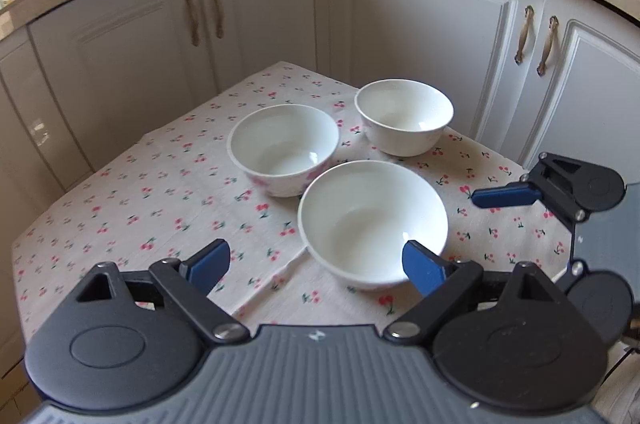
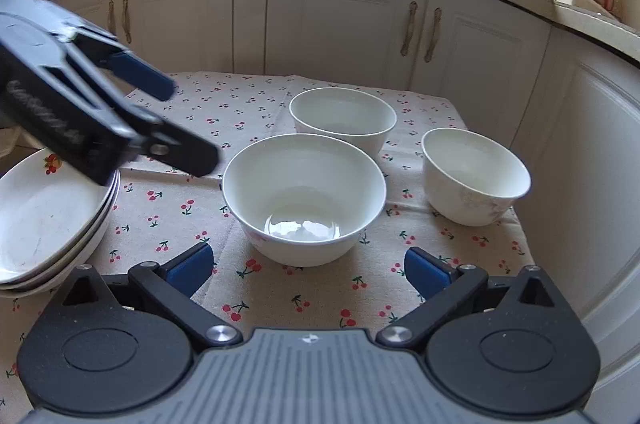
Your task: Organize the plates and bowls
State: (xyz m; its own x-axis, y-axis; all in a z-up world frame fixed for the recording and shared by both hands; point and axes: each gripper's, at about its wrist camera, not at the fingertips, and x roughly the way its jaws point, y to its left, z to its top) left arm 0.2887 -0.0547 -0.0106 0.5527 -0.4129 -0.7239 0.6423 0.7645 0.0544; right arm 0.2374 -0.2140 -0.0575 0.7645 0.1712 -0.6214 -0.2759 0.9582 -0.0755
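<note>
With both the left gripper (image 1: 316, 264) and right gripper (image 2: 308, 270) wide open and empty, straddle the near bowl's (image 2: 304, 196) rim squarely before closing, keeping clear of the plates (image 2: 48, 224) at the bench's left edge.

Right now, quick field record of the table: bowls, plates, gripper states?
bowls: three white bowls, upright, empty, apart on the cherry-print tablecloth
nearest bowl, just ahead of the right gripper
far bowl
right-side bowl, faint floral print
plates: stack of plates at the table's left edge
left gripper: open, nothing held
right gripper: open, nothing held
</note>
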